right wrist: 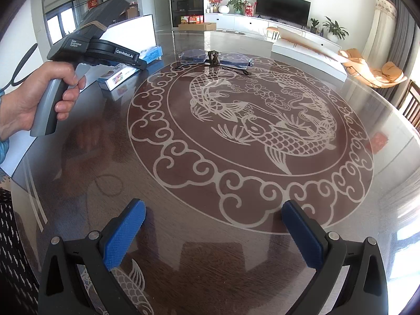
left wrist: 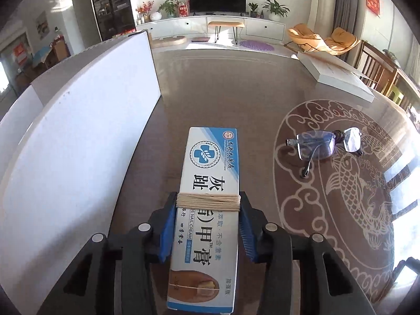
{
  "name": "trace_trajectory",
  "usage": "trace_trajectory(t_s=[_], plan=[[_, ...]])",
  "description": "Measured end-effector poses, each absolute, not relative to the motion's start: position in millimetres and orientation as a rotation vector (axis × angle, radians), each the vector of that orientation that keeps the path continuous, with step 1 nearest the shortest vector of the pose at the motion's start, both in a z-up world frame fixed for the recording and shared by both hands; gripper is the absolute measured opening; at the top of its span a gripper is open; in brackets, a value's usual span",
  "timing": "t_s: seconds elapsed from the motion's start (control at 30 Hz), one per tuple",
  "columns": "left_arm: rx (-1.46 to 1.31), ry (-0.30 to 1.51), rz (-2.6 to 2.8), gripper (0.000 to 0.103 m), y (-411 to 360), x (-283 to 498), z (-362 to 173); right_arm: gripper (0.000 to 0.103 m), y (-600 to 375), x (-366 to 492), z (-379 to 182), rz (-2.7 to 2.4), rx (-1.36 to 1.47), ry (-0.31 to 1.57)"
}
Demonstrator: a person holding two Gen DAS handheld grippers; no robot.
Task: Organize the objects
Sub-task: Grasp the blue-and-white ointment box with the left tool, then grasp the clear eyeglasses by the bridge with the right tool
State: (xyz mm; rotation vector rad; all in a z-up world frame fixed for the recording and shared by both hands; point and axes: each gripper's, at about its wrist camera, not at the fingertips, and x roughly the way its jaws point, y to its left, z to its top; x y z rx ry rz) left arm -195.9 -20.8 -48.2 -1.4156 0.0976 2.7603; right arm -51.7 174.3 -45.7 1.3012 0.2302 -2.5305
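The left gripper [left wrist: 208, 210] clamps its blue pads on a long white-and-blue ointment carton bound with string [left wrist: 207, 202], carried just above the glossy brown round table with its carp pattern [left wrist: 223, 92]. The right gripper [right wrist: 214, 233] hangs wide and empty. Rimless folded spectacles [left wrist: 325, 143] lie nearby. This looks like the carrying step; next comes setting the carton down, probably beside the white board [left wrist: 78, 131].

We saw a long white-and-blue ointment box [left wrist: 207, 210] bound with a tan rubber band [left wrist: 208, 202], running lengthwise up the lower centre of the left wrist frame. A pair of glasses [left wrist: 325, 144] sat at right, temples unfolded, on the patterned glass table [left wrist: 223, 92]. Another small box [right wrist: 118, 76] lay upper left in the right wrist frame.
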Motion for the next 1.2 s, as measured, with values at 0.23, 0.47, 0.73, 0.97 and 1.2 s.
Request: trace_trajectory(t_s=[0.23,0.47,0.73,0.97,1.2], plan=[[-1.414,0.071,2.781,0.059,-5.2,-102.3,-52.3,0.103,174.3,-51.7,-45.7,-2.530,1.301,0.230],[-1.442,0.012,2.804,0.103,-14.8,-88.9,-61.3,0.103,175.1,-51.7,-45.9,-2.526,1.301,0.225],[-1.439,0.006,2.809,0.103,-15.2,-92.0,-58.7,0.103,151.3,-150.4,-11.9,-2.363,1.156,0.529],[-1.440,0.006,2.809,0.103,-15.2,-93.0,-58.3,0.103,90.8,-263.4,-8.5,-2.099,1.192,0.834],[-1.441,0.000,2.804,0.103,-16.6,-91.0,-58.3,0.049,82.2,-308.9,-34.8,-1.995,1.370,0.590]])
